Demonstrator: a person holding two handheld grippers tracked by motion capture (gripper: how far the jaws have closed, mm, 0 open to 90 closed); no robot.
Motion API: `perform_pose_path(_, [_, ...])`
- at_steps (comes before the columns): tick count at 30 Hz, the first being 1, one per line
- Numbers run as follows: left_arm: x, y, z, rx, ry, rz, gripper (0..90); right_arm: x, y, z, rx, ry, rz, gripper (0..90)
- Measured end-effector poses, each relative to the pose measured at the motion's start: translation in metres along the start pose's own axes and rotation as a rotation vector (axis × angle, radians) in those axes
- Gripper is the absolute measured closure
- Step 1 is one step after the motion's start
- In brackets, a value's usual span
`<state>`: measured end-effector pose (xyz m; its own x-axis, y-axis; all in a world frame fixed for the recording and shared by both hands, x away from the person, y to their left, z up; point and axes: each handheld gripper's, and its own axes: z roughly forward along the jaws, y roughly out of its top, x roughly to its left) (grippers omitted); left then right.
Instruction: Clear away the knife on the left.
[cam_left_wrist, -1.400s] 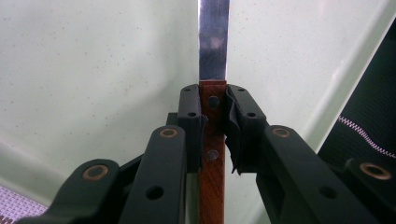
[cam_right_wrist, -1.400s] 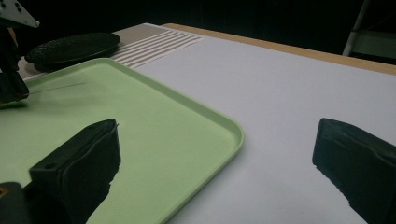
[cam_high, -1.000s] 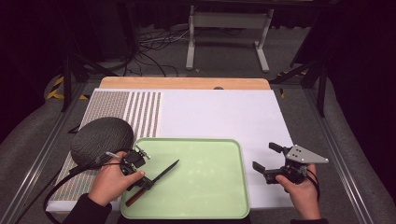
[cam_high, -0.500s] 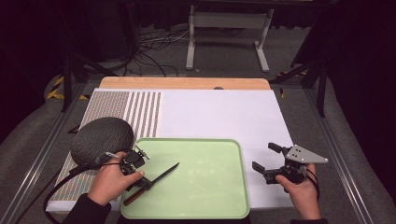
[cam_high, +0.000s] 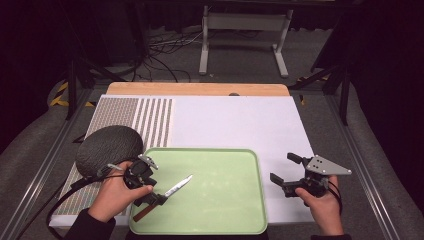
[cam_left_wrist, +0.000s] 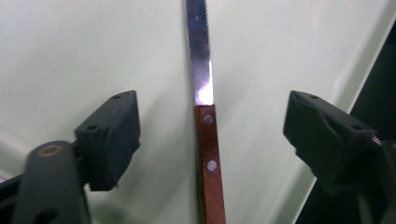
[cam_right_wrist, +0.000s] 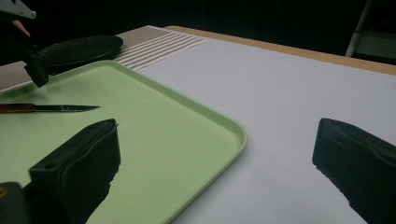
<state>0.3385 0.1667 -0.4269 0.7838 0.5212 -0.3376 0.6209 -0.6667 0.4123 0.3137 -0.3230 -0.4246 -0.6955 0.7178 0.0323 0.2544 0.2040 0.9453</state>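
Observation:
A knife (cam_high: 179, 187) with a brown wooden handle and a serrated steel blade lies flat in the left part of the light green tray (cam_high: 225, 190). My left gripper (cam_high: 151, 200) stands over its handle. Its jaws have just been opening and now stand wide. In the left gripper view the knife (cam_left_wrist: 208, 154) runs up the middle of the gap, and neither of the black pads (cam_left_wrist: 112, 130) touches it. My right gripper (cam_high: 283, 167) is open with nothing in it, above the white mat to the right of the tray (cam_right_wrist: 187, 121).
A dark round textured plate (cam_high: 107, 147) sits just left of the tray on a striped placemat (cam_high: 150, 120). A white mat (cam_high: 235, 120) covers the table behind the tray, and a wooden edge (cam_high: 200, 89) runs along the far side. Stands and cables lie beyond it.
My left gripper's jaws have spread apart and let go of the knife handle, and the knife now rests on the tray. The right hand has not moved.

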Motion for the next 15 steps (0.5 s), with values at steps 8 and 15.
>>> perform_pose_path(8, [-0.0094, -0.0018, 0.0019, -0.073, -0.003, 0.181, 28.8, 0.0004, -0.0002, 0.001, 0.0, 0.005, -0.001, 1.8])
perform_pose_path(15, [-0.0072, -0.0018, 0.0072, -0.035, -0.056, 0.279, 76.9, 0.0005, -0.0007, 0.0023, 0.006, 0.011, 0.001, 1.9])
